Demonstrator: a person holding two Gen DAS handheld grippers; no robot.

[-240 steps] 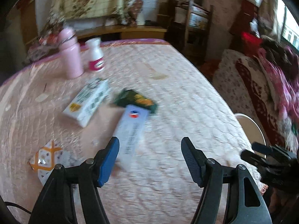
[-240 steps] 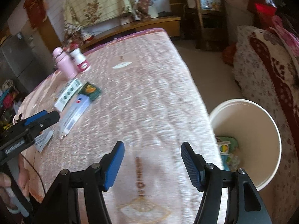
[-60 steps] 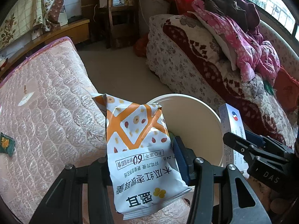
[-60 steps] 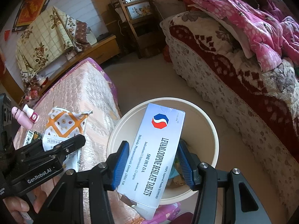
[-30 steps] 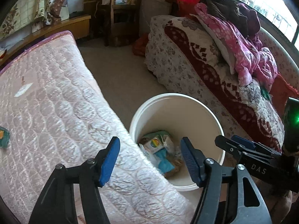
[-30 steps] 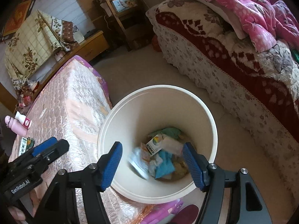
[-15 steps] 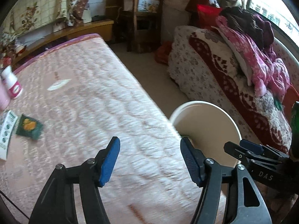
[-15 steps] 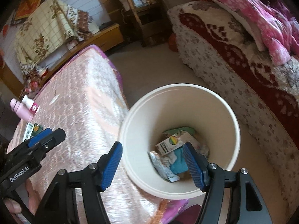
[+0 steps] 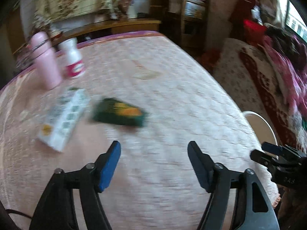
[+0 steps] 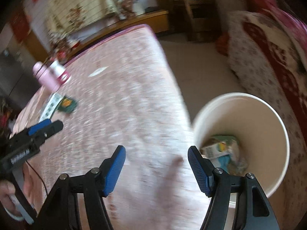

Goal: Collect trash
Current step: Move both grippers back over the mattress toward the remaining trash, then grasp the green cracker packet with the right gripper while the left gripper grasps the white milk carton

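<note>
A dark green packet (image 9: 119, 114) and a white box with green print (image 9: 64, 117) lie on the pink quilted mattress (image 9: 172, 88), just beyond my left gripper (image 9: 154, 163). Its jaws are opening, with nothing between them. My right gripper (image 10: 156, 167) is open and empty over the mattress edge, beside the cream bucket (image 10: 268, 118) that holds discarded wrappers (image 10: 220, 149). The packet (image 10: 68, 103) and box (image 10: 50, 107) also show far left in the right wrist view, beyond the left gripper (image 10: 44, 126). The right gripper (image 9: 268, 151) appears at the right edge of the left wrist view.
A pink bottle (image 9: 46, 61) and a white bottle with a pink label (image 9: 73, 60) stand at the mattress's far left. The bucket rim (image 9: 262, 122) sits off the right edge. A floral sofa (image 9: 259, 88) with pink bedding lies right; wooden furniture (image 9: 188, 17) behind.
Both grippers have swung left from the bucket over the mattress. The green packet and white box now lie close ahead of the left gripper, whose jaws stand a little wider.
</note>
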